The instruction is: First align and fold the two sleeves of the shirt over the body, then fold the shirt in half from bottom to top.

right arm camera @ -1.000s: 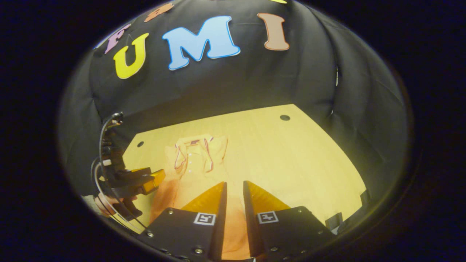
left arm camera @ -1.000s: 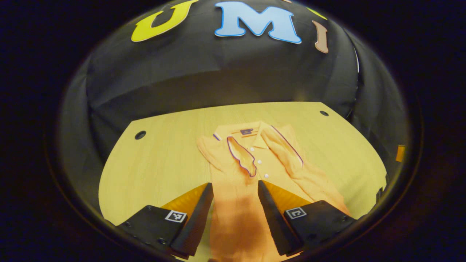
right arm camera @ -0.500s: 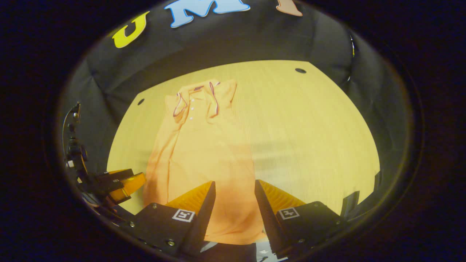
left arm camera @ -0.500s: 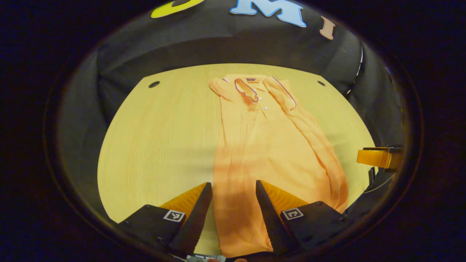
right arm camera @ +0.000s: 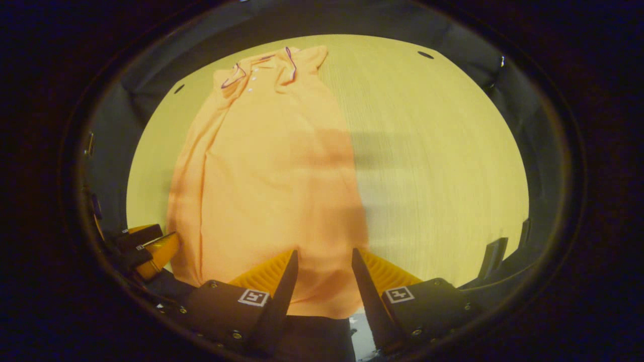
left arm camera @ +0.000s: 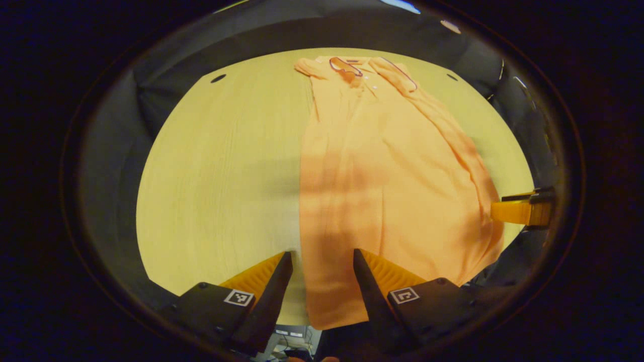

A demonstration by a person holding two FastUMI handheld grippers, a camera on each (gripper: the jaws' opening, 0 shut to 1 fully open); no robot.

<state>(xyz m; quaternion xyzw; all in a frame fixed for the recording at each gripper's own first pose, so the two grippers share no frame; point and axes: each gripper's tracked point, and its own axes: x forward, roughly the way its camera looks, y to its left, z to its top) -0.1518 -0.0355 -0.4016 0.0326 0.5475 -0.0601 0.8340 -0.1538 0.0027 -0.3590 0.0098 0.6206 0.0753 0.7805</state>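
An orange polo shirt (left arm camera: 387, 166) lies flat and lengthwise on the wooden table (left arm camera: 216, 171), collar far, hem near. Both short sleeves, one (left arm camera: 400, 75) with dark trim, lie folded in by the collar (left arm camera: 344, 65). My left gripper (left arm camera: 319, 261) is open and hovers over the hem's left corner, cloth showing between its fingers. In the right gripper view the shirt (right arm camera: 261, 161) fills the left half, and my right gripper (right arm camera: 322, 259) is open over the hem's right corner. Each gripper appears at the other view's edge: right gripper (left arm camera: 520, 211), left gripper (right arm camera: 151, 246).
The hem reaches the table's near edge (left arm camera: 211, 296), with dark floor below it. Small round holes (left arm camera: 218, 78) (right arm camera: 425, 54) mark the table's far corners. Black cloth walls surround the table. Bare wood (right arm camera: 432, 166) stretches to the shirt's right.
Both grippers have drawn back from over the shirt's body to its hem, and the views have tilted down onto the table. The right gripper's fingers have spread wider.
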